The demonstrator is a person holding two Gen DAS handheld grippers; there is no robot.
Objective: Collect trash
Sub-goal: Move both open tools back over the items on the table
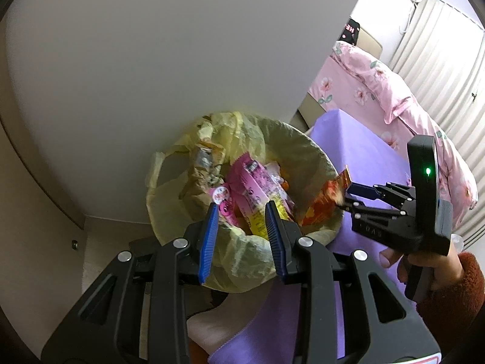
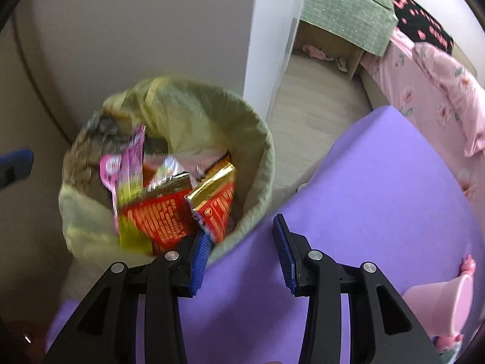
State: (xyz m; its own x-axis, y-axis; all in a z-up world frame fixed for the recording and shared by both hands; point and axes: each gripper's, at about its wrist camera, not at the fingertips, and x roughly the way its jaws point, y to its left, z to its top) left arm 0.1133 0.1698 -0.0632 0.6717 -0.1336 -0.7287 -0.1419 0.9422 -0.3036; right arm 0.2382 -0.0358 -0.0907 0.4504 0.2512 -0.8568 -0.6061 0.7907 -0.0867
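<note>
Crinkly foil wrappers (image 2: pixel 209 200) fill the seemingly plastic-lined round bin (image 2: pixel 260 157).

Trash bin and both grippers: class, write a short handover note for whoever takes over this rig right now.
Left gripper: fingers open, empty, above the lined bin.
Right gripper: fingers open, nothing between them, at the bin's near rim; a red-gold wrapper lies beside one finger.
Done: the pink packet and the wrappers are in the bin.
To do: a pink cup sits on the purple cloth; check whether it is trash.
</note>
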